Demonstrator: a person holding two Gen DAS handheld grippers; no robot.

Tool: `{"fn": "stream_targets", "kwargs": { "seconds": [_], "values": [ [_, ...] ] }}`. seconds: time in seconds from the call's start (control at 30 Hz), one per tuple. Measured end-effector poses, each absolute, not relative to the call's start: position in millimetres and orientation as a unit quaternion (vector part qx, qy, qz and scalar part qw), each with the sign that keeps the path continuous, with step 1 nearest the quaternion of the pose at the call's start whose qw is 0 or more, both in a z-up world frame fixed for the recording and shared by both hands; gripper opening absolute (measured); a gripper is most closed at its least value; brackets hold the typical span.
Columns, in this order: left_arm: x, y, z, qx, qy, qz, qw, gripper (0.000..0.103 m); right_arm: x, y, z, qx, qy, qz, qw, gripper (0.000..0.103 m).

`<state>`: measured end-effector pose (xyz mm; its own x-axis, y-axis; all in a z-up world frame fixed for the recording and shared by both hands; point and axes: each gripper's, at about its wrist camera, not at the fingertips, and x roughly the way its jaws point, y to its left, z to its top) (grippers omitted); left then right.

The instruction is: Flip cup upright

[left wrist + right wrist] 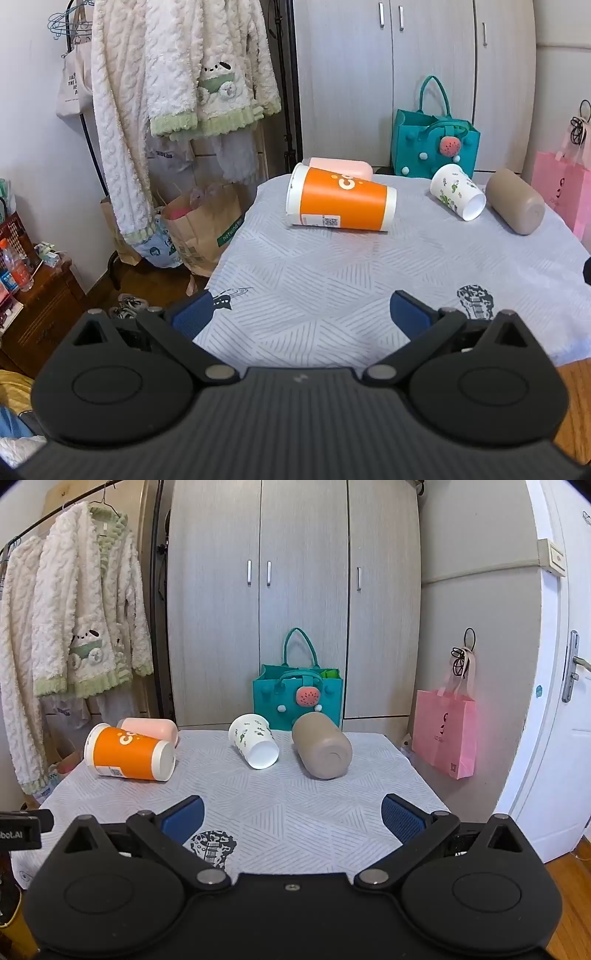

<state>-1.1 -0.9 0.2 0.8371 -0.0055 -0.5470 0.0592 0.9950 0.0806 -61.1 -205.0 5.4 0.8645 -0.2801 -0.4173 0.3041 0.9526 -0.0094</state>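
Several cups lie on their sides at the far end of the cloth-covered table [332,280]: an orange paper cup [341,199] [129,753], a pink cup [341,169] [149,729] behind it, a white patterned paper cup [458,192] [253,744], and a brown tumbler [515,201] [321,746]. My left gripper [301,314] is open and empty over the near table edge. My right gripper [293,818] is open and empty, near the table's front, well short of the cups.
A teal felt bag [299,694] stands behind the cups against a grey wardrobe [295,590]. A pink bag [445,734] hangs at the right. Fluffy robes [166,92] hang at the left above paper bags [199,229]. A wooden cabinet [40,310] sits low left.
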Motion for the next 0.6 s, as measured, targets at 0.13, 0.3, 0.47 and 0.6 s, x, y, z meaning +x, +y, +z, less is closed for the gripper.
{"fn": "stream_targets", "kwargs": {
  "seconds": [0.13,0.3,0.47,0.6],
  "values": [
    [-2.6,-0.2,0.8,0.033,0.289,-0.017,0.957,0.103,-59.8,-203.5,7.2,0.03,0.21,-0.153,0.965,0.103],
    [-0.1,2.7,-3.0,0.03,0.289,-0.016,0.957,0.103,-61.7,-208.3,0.5,0.032,0.211,-0.155,0.965,0.103],
    [0.6,6.3,-1.6,0.031,0.293,-0.015,0.956,0.103,-59.5,-207.5,1.5,0.032,0.221,-0.156,0.962,0.103],
    [-1.0,8.4,1.1,0.017,0.282,-0.023,0.959,0.103,-57.6,-208.6,1.4,0.031,0.223,-0.16,0.961,0.103]
  ]
}}
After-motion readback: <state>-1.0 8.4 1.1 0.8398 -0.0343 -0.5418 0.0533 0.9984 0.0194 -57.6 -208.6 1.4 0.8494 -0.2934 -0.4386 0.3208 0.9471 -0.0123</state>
